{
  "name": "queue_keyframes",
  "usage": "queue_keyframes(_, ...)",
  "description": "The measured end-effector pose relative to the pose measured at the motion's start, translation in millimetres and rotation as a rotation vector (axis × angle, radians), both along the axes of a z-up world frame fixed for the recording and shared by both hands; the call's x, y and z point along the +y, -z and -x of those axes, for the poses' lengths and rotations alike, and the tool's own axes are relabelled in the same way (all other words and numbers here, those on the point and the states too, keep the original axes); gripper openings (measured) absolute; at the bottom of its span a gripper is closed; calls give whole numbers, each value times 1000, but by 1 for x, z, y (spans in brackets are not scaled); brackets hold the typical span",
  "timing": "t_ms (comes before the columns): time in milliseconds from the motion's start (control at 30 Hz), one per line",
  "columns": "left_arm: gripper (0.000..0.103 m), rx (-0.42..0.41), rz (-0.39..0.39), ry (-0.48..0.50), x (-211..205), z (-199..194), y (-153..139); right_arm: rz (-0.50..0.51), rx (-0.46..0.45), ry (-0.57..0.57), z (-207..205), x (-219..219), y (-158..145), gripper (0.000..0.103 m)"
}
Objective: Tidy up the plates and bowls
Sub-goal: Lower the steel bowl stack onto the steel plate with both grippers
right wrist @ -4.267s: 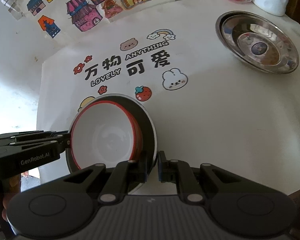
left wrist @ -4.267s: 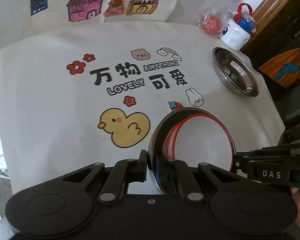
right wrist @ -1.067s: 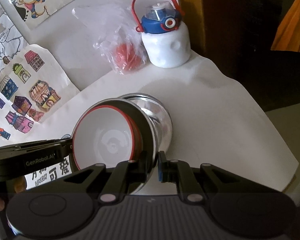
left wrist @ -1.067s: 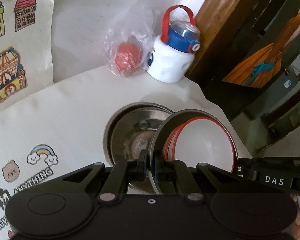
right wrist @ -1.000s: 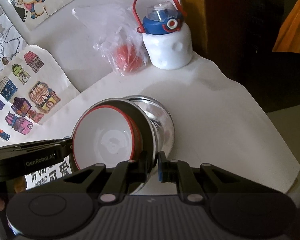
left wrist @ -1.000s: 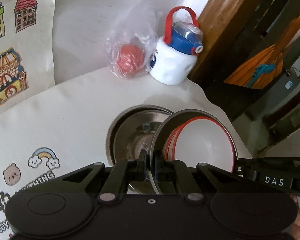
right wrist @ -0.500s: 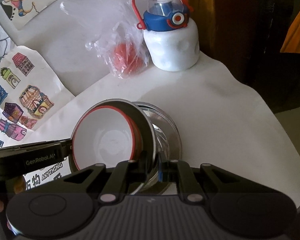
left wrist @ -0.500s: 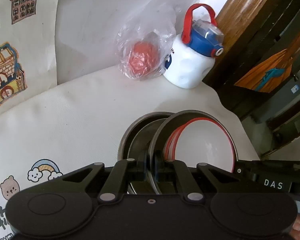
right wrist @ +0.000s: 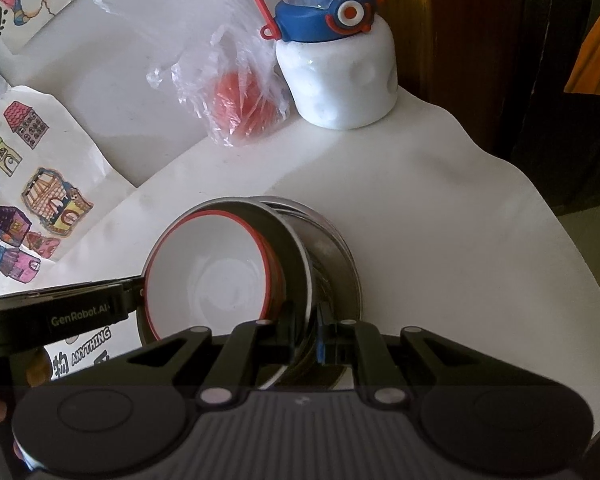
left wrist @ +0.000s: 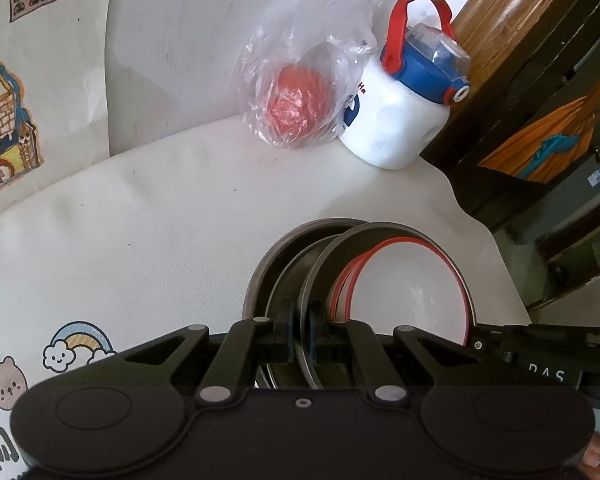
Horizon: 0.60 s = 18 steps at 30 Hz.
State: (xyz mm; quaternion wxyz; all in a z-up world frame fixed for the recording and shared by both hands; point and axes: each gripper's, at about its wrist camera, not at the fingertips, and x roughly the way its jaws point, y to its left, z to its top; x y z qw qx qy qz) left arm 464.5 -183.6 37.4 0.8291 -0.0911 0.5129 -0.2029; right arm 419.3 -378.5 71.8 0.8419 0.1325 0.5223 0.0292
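A steel plate (left wrist: 325, 258) (right wrist: 285, 236) carries stacked white bowls with red rims (left wrist: 412, 288) (right wrist: 212, 280). My left gripper (left wrist: 303, 332) is shut on the plate's near rim. My right gripper (right wrist: 304, 336) is shut on the opposite rim. Each gripper shows at the side of the other's view. Directly under this stack a second steel plate (left wrist: 266, 268) (right wrist: 340, 256) lies on the white table (left wrist: 160, 240). The carried plate sits low over it and partly inside its rim. Whether the two touch is hidden.
A white bottle (left wrist: 396, 120) (right wrist: 340, 76) with a blue lid and red handle stands at the back by the wall. A clear plastic bag holding something red (left wrist: 296, 100) (right wrist: 240, 108) lies beside it. The table's edge (right wrist: 580, 264) runs close on the right, with a dark wooden frame beyond.
Both grippers have carried the plate with the bowls from the table's middle to the far right corner and brought it down over the second steel plate, which is now mostly covered.
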Motion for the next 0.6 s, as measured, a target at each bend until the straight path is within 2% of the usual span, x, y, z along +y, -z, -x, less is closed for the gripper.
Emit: queue_keyframes(600,5,13,3,-3,0,-4,4,-2,6,6,-2,-1,3,11)
